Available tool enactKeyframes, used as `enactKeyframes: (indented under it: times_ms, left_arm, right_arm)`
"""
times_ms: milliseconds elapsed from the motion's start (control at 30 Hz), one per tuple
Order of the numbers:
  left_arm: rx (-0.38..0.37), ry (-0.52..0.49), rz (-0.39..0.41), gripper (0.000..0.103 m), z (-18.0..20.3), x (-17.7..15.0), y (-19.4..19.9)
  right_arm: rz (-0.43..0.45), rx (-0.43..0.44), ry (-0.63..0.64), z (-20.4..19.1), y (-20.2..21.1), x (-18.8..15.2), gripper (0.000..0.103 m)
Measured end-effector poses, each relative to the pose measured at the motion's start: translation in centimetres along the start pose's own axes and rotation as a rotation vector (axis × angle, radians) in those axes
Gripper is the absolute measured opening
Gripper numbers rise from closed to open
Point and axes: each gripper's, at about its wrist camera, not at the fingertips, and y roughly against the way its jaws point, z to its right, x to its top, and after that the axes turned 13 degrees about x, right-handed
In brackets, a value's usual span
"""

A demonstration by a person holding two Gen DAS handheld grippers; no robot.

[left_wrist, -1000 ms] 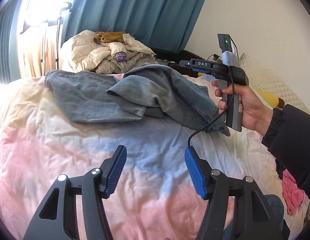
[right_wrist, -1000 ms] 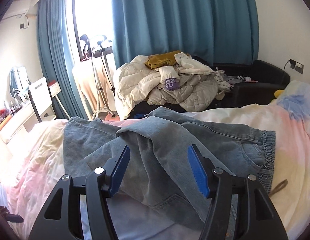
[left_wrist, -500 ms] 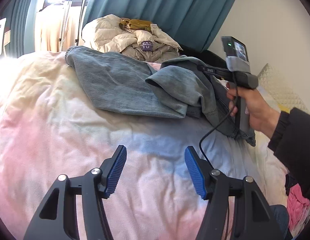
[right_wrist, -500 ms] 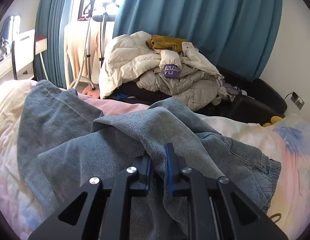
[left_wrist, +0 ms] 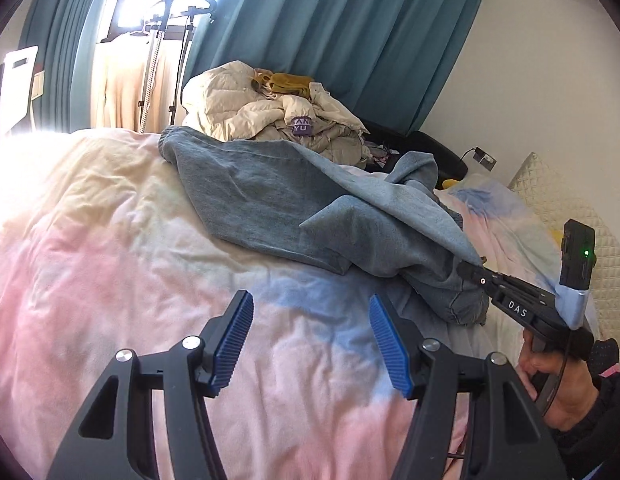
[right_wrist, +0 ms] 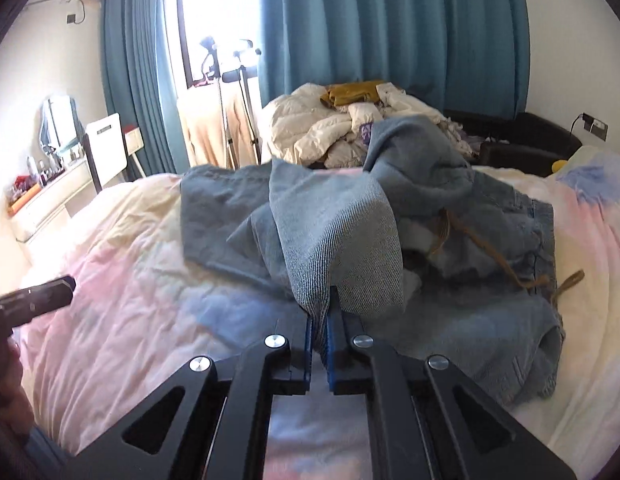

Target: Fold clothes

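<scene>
The jeans (left_wrist: pixel 293 204) lay rumpled across the far half of the bed (left_wrist: pixel 109 280) in the left wrist view, one leg stretched toward the far left edge and the rest heaped toward the right edge. The left gripper (left_wrist: pixel 310 340) hovered over bare duvet near the bed's near edge, its jaws wide and empty, well apart from the denim. At the right edge the right gripper (left_wrist: pixel 472 272) had a fold of denim drawn out toward it. With only one end held, the free leg could drag and bunch instead of spreading flat.

In the right wrist view the right gripper (right_wrist: pixel 318 334) had just closed its jaws on a fold of the jeans (right_wrist: pixel 342 248); the cloth draped over the tips and hid how much was caught. The pinch looked like a doubled fold and not a hem, so in my judgement a pull might lift two layers together or let the fold slip out. The drawstring (right_wrist: pixel 566 284) trailed loose over the duvet toward the right edge and could get trapped inside a fold. The pile of jackets (right_wrist: pixel 334 128) beyond the far edge lay close enough for a swung leg to catch on it.
</scene>
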Motion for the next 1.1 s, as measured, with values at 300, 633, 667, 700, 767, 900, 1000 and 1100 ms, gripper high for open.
enactKeyframes:
  times_ms: [300,633,667,700,767,900,1000,1100]
  left_arm:
    - [0.005,-0.087,0.059,0.062,2.6,-0.8,1.9]
    - [-0.058,-0.012,-0.013,0.062,2.3,-2.2,0.8]
    - [-0.067,-0.003,-0.006,0.062,2.2,-2.2,1.0]
    - [-0.07,0.005,0.001,0.062,2.1,-2.1,1.2]
    - [-0.075,0.026,0.006,0.062,1.7,-1.9,1.3]
    - [-0.076,0.063,-0.008,0.062,1.0,-1.7,0.8]
    - [-0.075,0.084,-0.029,0.062,0.6,-1.6,0.1]
    - [-0.08,0.097,-0.043,0.062,0.4,-1.7,-0.5]
  right_arm:
    - [-0.186,0.11,-0.108,0.5,0.1,-3.4,0.012]
    - [0.322,0.08,-0.936,16.7,9.6,-8.5,0.038]
    - [0.324,0.069,-1.028,18.1,9.5,-9.7,0.039]
    - [0.326,0.057,-1.119,19.5,9.4,-10.9,0.04]
    - [0.322,0.06,-1.255,21.3,8.7,-12.6,0.043]
    - [0.299,0.114,-1.444,23.1,6.5,-14.9,0.066]
    - [0.276,0.136,-1.469,24.2,4.7,-14.6,0.066]
    - [0.258,0.139,-1.438,25.4,2.7,-13.7,0.066]
